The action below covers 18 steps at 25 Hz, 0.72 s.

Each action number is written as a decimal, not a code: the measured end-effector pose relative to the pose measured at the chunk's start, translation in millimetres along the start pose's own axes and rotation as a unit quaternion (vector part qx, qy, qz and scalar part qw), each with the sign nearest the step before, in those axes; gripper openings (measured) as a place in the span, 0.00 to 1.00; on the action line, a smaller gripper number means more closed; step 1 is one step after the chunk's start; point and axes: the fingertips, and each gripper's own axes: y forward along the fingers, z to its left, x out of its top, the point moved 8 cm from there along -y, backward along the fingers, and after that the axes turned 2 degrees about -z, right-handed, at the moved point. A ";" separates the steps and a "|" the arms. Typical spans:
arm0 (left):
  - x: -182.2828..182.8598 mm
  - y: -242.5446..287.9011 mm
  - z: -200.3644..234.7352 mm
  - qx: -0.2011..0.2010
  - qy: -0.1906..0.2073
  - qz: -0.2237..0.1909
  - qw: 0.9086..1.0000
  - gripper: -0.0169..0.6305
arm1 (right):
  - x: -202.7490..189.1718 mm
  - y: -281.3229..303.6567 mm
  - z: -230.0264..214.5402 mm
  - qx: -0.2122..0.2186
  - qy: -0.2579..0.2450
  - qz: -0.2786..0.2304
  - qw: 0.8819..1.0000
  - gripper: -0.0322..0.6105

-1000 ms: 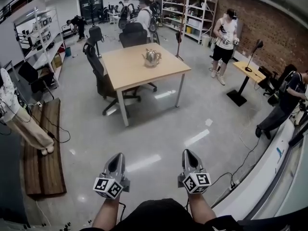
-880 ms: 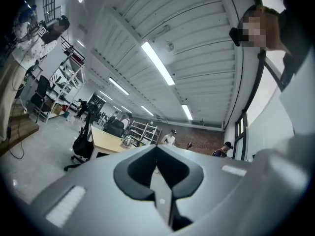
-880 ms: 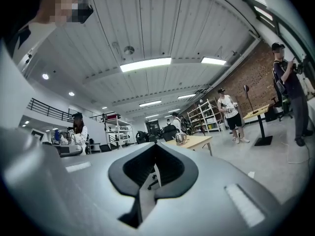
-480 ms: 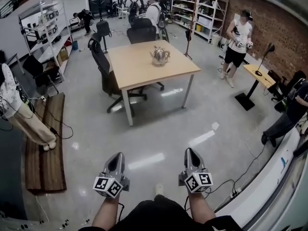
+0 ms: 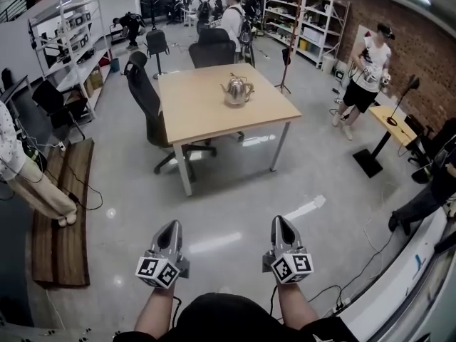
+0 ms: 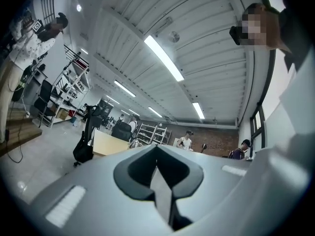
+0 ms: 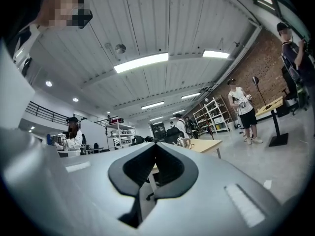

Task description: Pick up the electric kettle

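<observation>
A shiny steel electric kettle stands upright near the middle of a light wooden table well ahead of me. Its small shape also shows as a kettle on the far tabletop in the right gripper view, and as a kettle in the left gripper view. My left gripper and right gripper are held side by side low over the grey floor, far short of the table. Both are shut with nothing between their jaws.
Black office chairs stand at the table's left and far sides. A brown mat and a person's legs lie at the left. People stand near metal shelves and a brick wall at the right. A white counter runs along the lower right.
The table and kettle have come nearer and lower in the head view as I walked forward. Both grippers kept their pose, still shut.
</observation>
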 end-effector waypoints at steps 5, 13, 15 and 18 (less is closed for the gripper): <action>-8.9 33.8 -7.6 -0.008 0.010 0.007 1.000 0.02 | 4.7 14.2 -20.8 0.001 -0.006 0.000 1.000 0.05; -13.7 64.9 -2.7 -0.024 0.017 0.023 0.999 0.02 | -1.0 25.5 -39.9 -0.022 0.006 0.004 1.000 0.05; -14.9 73.2 1.5 -0.027 0.015 0.026 0.999 0.02 | -2.3 29.9 -43.9 -0.031 0.009 0.006 0.999 0.05; -12.8 92.2 13.0 -0.036 0.011 0.024 0.999 0.02 | -1.1 44.7 -47.3 -0.042 0.006 0.003 0.999 0.05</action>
